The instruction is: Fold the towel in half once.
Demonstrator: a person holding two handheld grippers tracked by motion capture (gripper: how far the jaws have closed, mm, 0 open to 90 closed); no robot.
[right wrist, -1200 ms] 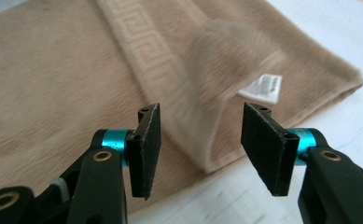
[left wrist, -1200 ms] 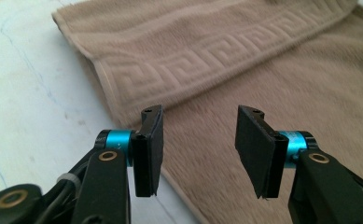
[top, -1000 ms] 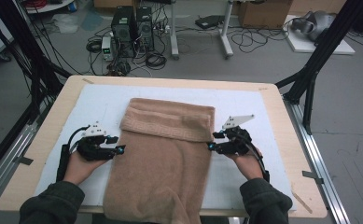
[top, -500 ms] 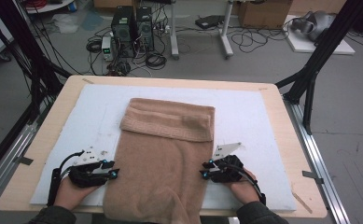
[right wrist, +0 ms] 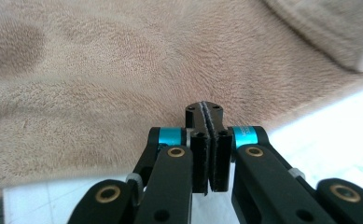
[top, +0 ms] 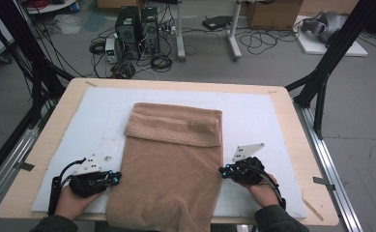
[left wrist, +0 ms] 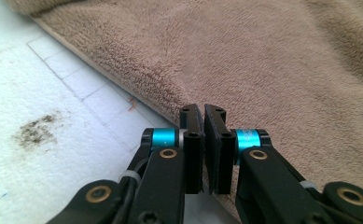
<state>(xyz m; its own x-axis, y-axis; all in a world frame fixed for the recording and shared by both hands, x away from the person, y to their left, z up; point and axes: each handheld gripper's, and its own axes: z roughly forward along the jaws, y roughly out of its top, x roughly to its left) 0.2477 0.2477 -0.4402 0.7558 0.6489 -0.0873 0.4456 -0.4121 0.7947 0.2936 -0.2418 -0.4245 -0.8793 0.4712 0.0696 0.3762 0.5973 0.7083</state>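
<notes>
A tan towel (top: 176, 159) lies lengthwise on the white mat (top: 96, 121), its far end folded back in a band and its near end hanging over the table's front edge. My left gripper (top: 117, 178) is at the towel's left edge. Its jaws have just been closing and now stand nearly together, with the tips (left wrist: 202, 112) on the hem of the towel (left wrist: 263, 60). My right gripper (top: 222, 170) is at the right edge. Its jaws have just been closing too, and its tips (right wrist: 205, 107) are pressed together on the towel (right wrist: 123, 70). The pads hide how much cloth is pinched.
The mat covers a wooden table (top: 292, 121) with bare mat on both sides of the towel. A dark smudge (left wrist: 37, 133) marks the mat by the left gripper. Computer cases (top: 137, 29), cables and black frame legs stand on the floor beyond.
Both hands have come toward the near edge of the table and down to the towel's side edges. Both pairs of jaws have closed there. The towel has not moved.
</notes>
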